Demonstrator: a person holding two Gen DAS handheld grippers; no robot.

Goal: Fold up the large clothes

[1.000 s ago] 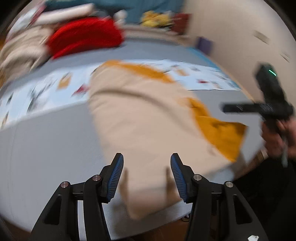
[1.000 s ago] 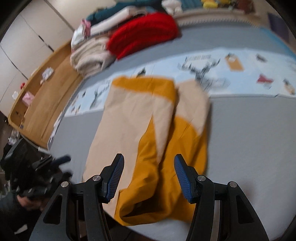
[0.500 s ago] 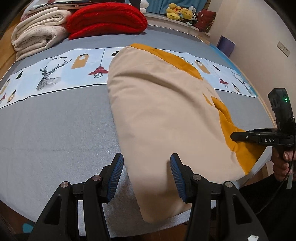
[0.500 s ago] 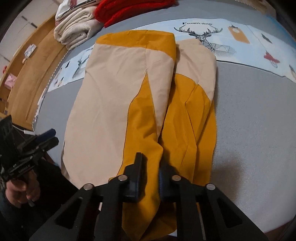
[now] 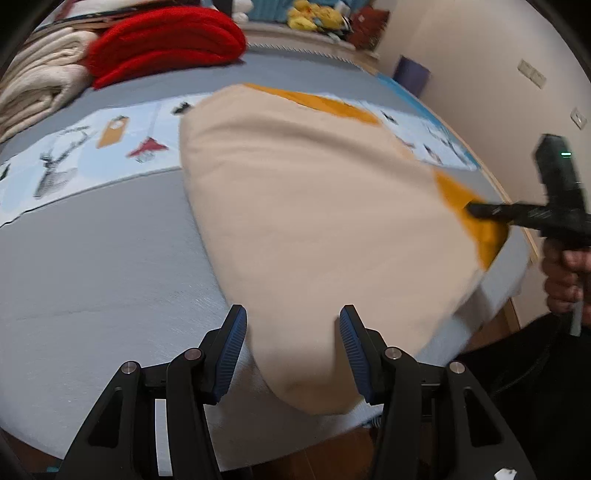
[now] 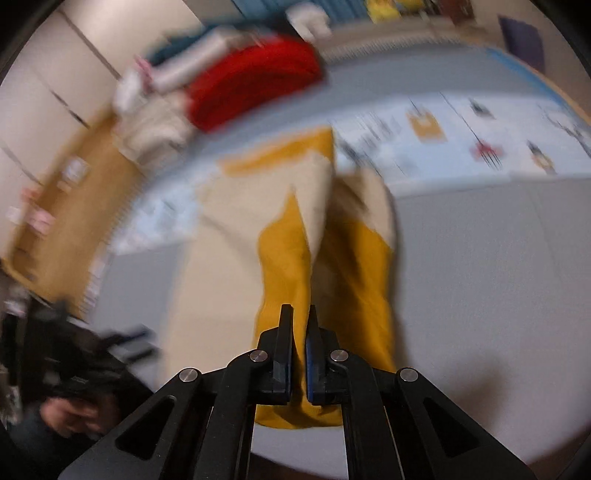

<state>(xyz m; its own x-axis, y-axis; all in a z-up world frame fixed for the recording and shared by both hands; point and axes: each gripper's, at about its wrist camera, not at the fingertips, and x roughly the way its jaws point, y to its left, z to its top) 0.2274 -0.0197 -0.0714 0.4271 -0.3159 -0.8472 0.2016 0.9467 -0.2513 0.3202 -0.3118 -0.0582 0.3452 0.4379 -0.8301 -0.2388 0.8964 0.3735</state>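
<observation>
Left wrist view. My left gripper [image 5: 291,345] has its two blue-padded fingers [image 5: 232,345] spread wide, with the near end of the beige-and-mustard trousers [image 5: 314,221] lying between them; the pads do not close on the cloth. The trousers stretch from the near edge of the grey bed [image 5: 92,277] towards the far side, beige over most of their surface, mustard along the far band and at the right corner. That right corner is met by my right gripper [image 5: 476,211], which enters from the right with my hand [image 5: 563,273] on its handle; its tip lies on the mustard cloth. A pale blue printed strip [image 5: 92,147] with a deer and lamp motifs crosses the bed under the far part of the trousers. At far left lie a folded red blanket [image 5: 166,44] and, just left of it, cream blankets [image 5: 37,92]. Yellow plush toys [image 5: 310,18] sit at the far edge.

Right wrist view (motion-blurred). My right gripper [image 6: 300,325] has its fingers pressed almost together, pinching a mustard fold of the trousers [image 6: 288,266] at their near end. The garment [image 6: 229,258] runs away from the tool, beige to the left, mustard in the middle and right. The left gripper [image 6: 110,350] shows at lower left, blurred. The red blanket [image 6: 255,85] lies at the far side of the bed [image 6: 498,277].
</observation>
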